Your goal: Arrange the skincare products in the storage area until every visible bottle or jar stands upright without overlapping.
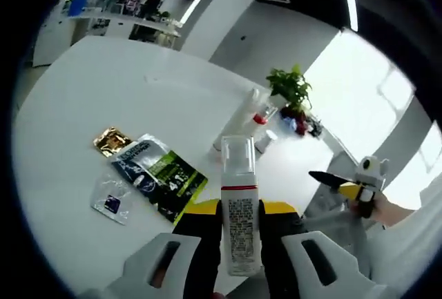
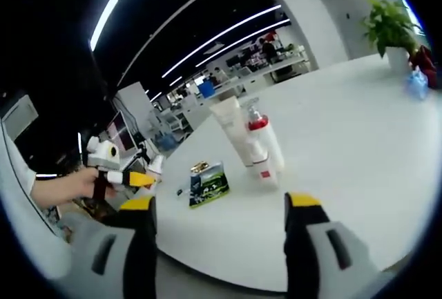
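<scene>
White pump bottle [image 1: 238,216] clamped upright in left gripper [image 1: 239,244], above table [image 1: 83,105] near edge. Right gripper [image 2: 219,244] spread, empty. Risk: narrow base tips on release, toppling toward the sachets [image 1: 155,175].

Bright overhead strips, fisheye-warped edges

Upright pump bottle [image 2: 266,148] and tube [image 2: 231,128] beyond parted fingers [image 2: 137,244]
</scene>
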Available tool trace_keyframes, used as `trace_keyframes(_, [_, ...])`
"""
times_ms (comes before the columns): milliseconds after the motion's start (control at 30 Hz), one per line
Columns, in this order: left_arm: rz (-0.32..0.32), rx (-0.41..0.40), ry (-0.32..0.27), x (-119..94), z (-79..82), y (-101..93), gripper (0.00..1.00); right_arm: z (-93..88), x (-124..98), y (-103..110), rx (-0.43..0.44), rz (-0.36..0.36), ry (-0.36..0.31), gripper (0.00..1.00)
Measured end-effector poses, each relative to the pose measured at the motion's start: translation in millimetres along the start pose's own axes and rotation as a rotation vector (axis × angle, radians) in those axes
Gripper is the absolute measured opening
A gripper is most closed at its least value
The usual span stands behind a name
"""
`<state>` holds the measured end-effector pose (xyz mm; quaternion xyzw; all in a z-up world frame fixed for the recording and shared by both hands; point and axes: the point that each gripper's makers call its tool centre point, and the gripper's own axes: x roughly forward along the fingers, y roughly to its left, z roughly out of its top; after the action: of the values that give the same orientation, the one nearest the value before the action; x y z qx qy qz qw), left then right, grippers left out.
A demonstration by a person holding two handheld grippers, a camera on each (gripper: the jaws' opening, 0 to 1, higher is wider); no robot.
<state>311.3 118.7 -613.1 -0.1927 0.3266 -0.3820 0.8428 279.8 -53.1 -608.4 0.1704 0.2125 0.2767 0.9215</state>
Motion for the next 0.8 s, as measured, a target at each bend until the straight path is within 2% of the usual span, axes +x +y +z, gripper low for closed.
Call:
trace_keyframes(133, [-0.055,0.001,-0.028,4,-2.3,-18.5,0.17,-1.9,0,7,-0.003,0.024,0.019,0.71])
trace_keyframes(300, [-0.113,0.042,-0.033,9,-8.8,-42.0,0.17,2.4,4,22,-0.01,0.082,0.031,0.69])
trace_keyframes(433, [-0.175,0.076,-0.047,7,-8.8,-64.5,0.17,23.3,14,53,0.039,0.19,-0.017,0.67])
trace_keyframes(567, [-0.247,0.098,-0.075,3,-4.5,-85.4,0.17,36.6,21,88,0.046,0.316,-0.03,0.58])
trace_keyframes(633, [-0.271,0.107,-0.081,1,-3.1,-92.1,0.17,42.5,23,104,0.081,0.379,-0.039,0.54])
trace_keyframes(700, [-0.3,0.119,-0.075,-1,-3.6,-99.6,0.17,46.3,24,112,0.086,0.411,-0.047,0.52])
trace_keyframes(800, [-0.333,0.142,-0.072,-3,-5.0,-108.6,0.17,42.8,26,119,0.039,0.428,-0.022,0.51])
